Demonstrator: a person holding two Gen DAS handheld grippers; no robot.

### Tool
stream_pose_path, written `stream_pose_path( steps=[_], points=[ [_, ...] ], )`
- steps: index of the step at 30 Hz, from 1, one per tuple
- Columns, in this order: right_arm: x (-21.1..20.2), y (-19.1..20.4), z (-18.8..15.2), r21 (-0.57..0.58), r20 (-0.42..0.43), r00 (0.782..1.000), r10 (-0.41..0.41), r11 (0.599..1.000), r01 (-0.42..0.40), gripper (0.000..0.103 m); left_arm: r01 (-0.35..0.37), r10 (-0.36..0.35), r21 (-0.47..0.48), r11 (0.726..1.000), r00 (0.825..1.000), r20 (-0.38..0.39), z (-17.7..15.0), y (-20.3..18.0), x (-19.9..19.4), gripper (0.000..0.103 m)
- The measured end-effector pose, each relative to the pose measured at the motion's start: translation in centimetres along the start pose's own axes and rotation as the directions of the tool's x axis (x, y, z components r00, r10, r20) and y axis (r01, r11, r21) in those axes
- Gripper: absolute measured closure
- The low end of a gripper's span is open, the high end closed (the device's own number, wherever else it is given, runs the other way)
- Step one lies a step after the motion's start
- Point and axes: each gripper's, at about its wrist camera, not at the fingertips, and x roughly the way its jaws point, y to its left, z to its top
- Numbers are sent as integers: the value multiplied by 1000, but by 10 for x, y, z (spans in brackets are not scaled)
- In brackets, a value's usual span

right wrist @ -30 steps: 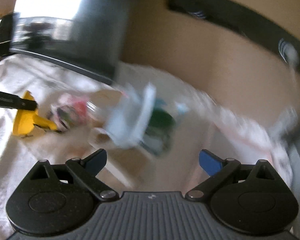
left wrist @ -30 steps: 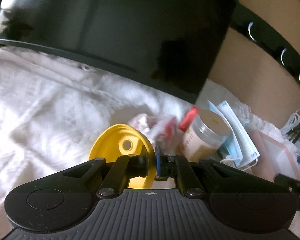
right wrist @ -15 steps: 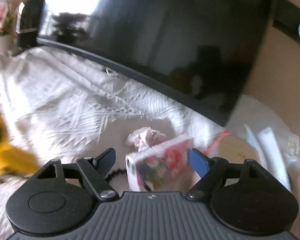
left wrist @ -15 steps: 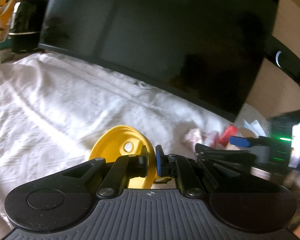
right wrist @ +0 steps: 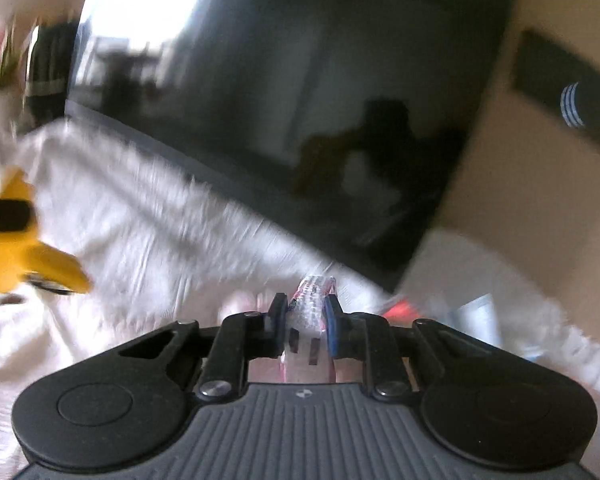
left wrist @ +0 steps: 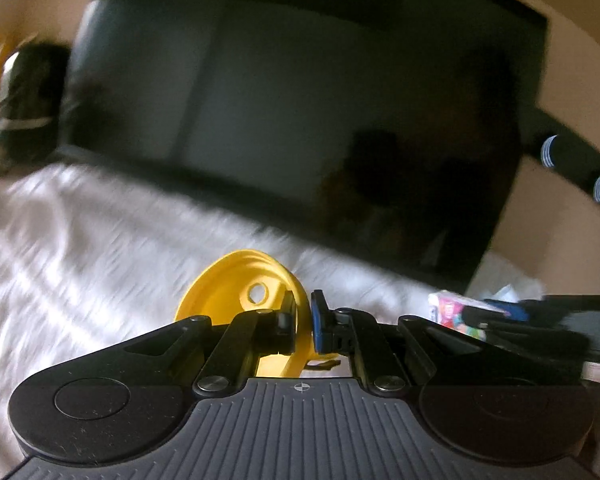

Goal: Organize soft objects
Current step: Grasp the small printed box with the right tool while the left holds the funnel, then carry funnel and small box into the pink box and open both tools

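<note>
My left gripper (left wrist: 302, 320) is shut on the rim of a yellow plastic bowl-shaped holder (left wrist: 236, 292) and holds it over the white cloth (left wrist: 80, 240). It also shows at the left edge of the right wrist view (right wrist: 20, 256). My right gripper (right wrist: 302, 320) is shut on a small colourful plastic-wrapped packet (right wrist: 310, 312), held edge-on. That packet and the right gripper's fingers (left wrist: 504, 312) show at the right of the left wrist view. Both views are blurred by motion.
A large black TV screen (left wrist: 300, 120) stands right behind the white cloth. A black rounded object (left wrist: 28, 92) sits at the far left. Blurred red and pale items (right wrist: 472, 312) lie to the right. A dark wall strip with hooks (right wrist: 572, 84) runs at upper right.
My right gripper has closed on the colourful packet, which lay between its open fingers half a second ago. My left gripper has kept hold of the yellow holder and moved left, away from the clutter.
</note>
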Motion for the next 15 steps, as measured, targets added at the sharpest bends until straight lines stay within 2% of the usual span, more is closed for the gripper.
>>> stream_pose_path(
  steps=[5,8,12,15],
  points=[
    [-61,-57,19,68,124,991,-40,997,32,84,112,-115,64,992,993,39,34,-50,14,93],
    [-92,-99,21,121,186,977,-100,990,78,84,214,-222,125,969,973,61,50,-94,18,93],
    [-125,-156,7,182,238,942,-237,963,196,84,367,-379,174,914,924,44,63,-154,27,93],
    [-136,-196,-10,214,213,918,-335,932,291,84,481,-493,206,852,870,5,66,-205,35,93]
  ],
)
